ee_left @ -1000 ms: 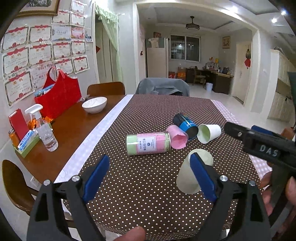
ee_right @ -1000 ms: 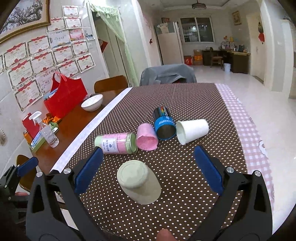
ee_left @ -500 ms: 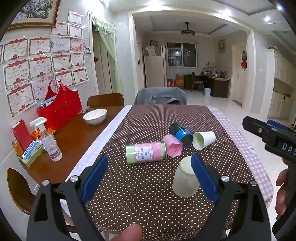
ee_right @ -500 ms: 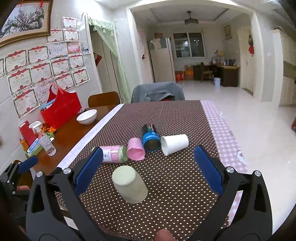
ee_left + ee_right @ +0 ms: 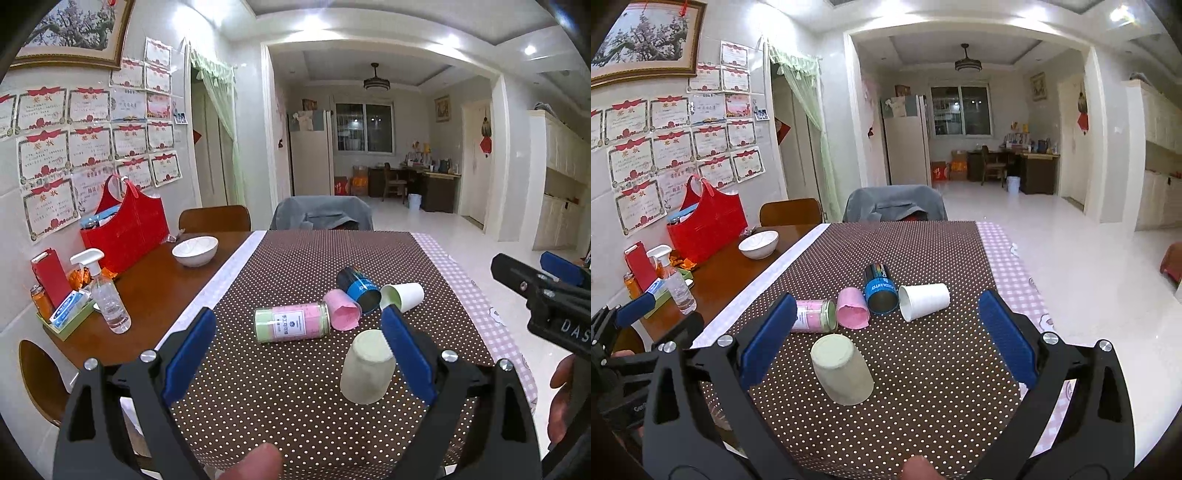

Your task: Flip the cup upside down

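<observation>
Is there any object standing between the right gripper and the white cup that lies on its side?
Partly. The beige cup, already upside down, stands between the open right gripper and the white cup, a little left of the straight line. To its right only bare tablecloth shows.

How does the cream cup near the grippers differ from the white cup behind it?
The cream cup stands mouth down on its rim; the white cup lies on its side, its open mouth showing. The cream cup is off-white outside; the white cup is brighter. Both rest on the dotted tablecloth, and no gripper touches them.
</observation>
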A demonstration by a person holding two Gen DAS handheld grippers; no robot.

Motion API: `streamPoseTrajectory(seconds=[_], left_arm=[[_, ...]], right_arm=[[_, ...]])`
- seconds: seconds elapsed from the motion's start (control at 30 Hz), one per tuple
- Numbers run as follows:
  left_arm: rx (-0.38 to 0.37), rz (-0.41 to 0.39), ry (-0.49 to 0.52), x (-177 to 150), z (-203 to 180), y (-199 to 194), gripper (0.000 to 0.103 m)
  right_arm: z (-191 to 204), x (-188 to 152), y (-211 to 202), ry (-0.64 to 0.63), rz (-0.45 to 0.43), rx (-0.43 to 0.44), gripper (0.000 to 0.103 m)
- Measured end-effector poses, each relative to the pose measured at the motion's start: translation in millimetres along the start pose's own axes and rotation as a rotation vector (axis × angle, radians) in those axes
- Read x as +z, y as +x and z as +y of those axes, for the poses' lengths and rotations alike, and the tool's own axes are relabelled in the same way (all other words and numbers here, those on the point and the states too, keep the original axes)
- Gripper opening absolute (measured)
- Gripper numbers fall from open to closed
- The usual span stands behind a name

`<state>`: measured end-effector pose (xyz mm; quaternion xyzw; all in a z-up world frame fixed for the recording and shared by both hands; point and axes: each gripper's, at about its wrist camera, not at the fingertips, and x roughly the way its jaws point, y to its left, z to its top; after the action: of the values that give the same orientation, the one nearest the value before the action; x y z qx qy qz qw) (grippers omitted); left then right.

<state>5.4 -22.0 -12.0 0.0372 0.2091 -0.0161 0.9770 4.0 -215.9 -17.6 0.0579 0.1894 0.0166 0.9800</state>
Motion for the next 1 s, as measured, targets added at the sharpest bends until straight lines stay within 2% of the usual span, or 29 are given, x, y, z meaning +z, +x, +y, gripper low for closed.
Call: streamPoseTrajectory(seconds=[0.47,1.0], left_arm=[[0.014,-0.051,-0.030,4.8,6.2,-16.7,0.090],[0.036,-0.098,-0.039,6.2,7.6,-27.7,0.090]], right_arm=[[12.5,2.4,-18.9,-0.036,-0.051,-0.011,0.097],[12.0,1.5,-18.0,-0.043,-0.046,-0.009,0.097]])
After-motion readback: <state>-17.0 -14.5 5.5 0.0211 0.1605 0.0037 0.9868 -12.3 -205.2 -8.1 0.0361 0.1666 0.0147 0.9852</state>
